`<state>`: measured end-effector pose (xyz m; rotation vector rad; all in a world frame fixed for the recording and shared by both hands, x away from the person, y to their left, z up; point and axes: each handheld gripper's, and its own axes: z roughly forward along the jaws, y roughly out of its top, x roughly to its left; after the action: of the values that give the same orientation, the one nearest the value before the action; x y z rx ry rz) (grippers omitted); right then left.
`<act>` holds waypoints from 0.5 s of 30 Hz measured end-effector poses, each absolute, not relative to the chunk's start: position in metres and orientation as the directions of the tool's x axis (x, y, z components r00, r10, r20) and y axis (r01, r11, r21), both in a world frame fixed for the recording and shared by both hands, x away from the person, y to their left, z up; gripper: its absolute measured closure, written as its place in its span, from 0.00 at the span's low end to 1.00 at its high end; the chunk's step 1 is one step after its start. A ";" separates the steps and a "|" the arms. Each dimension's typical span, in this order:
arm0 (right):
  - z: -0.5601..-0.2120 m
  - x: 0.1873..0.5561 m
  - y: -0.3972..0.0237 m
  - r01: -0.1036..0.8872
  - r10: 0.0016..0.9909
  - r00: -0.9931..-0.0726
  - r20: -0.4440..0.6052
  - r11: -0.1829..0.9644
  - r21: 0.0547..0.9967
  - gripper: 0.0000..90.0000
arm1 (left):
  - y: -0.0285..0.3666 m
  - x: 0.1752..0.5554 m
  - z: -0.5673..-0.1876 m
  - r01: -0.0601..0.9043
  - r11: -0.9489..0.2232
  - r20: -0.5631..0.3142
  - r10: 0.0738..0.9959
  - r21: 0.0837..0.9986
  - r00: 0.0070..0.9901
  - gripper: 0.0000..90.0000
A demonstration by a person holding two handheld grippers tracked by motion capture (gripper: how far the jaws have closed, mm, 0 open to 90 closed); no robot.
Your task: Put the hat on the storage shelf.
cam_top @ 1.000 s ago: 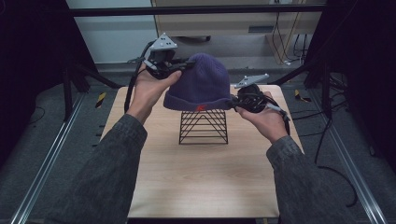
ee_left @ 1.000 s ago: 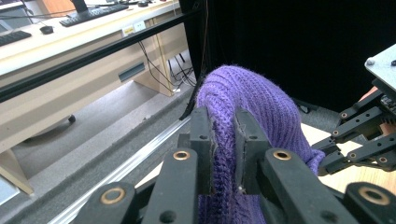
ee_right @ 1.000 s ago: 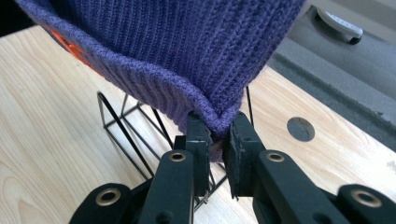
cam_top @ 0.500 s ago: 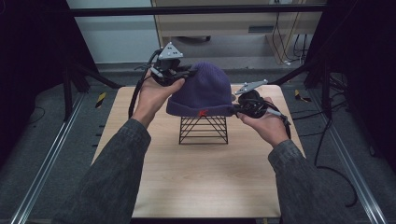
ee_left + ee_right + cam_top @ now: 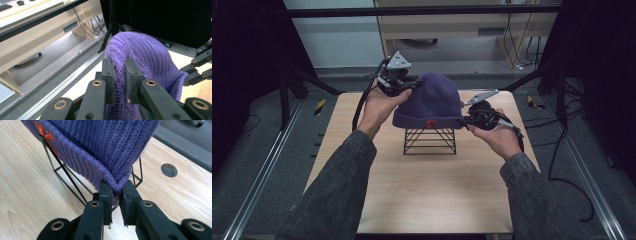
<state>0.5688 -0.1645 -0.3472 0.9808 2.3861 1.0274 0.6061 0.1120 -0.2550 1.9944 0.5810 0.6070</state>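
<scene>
The light wooden table [image 5: 427,195] with a pale grain takes up the middle of the high view, with a grey floor and metal rails along both its sides. In the right gripper view a small round dark hole [image 5: 169,170] sits in the tabletop near its far edge.

On the table stands a black wire stand [image 5: 430,141], an open frame of thin rods, a little beyond the table's middle. Over its top sits a purple ribbed knitted beanie [image 5: 429,102] with a folded brim and a small orange-red mark [image 5: 430,122] on the front of the brim. The brim's lower edge hangs around the top of the stand; whether the knit rests fully on the rods cannot be told.

The person's grey-sleeved forearms come in from the bottom of the high view, one on each side of the beanie.

The left gripper [image 5: 408,86] is at the beanie's far left side, near its crown. In the left gripper view its black fingers [image 5: 108,75] are pressed onto a fold of the purple knit, pinching it between them.

The right gripper [image 5: 465,120] is at the beanie's right side, level with the brim. In the right gripper view its fingers [image 5: 106,195] pinch the corner of the folded brim, with the stand's rods just behind.
</scene>
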 end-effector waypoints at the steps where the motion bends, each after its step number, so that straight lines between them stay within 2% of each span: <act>1: -0.348 0.568 -0.165 0.460 0.720 -0.692 -0.048 0.491 0.740 0.89 | 0.112 0.606 -0.256 0.152 -0.445 0.179 0.618 0.883 0.766 0.88; 7: -0.354 0.568 -0.162 0.467 0.717 -0.696 -0.040 0.494 0.734 0.89 | 0.117 0.608 -0.266 0.169 -0.430 0.154 0.620 0.887 0.769 0.88; 15: -0.358 0.568 -0.162 0.472 0.716 -0.697 -0.040 0.500 0.727 0.89 | 0.117 0.608 -0.269 0.172 -0.452 0.167 0.616 0.875 0.770 0.88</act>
<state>0.5685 -0.1620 -0.3578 0.9932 2.4111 1.0161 0.6085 0.1169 -0.2695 2.0093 0.5911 0.5867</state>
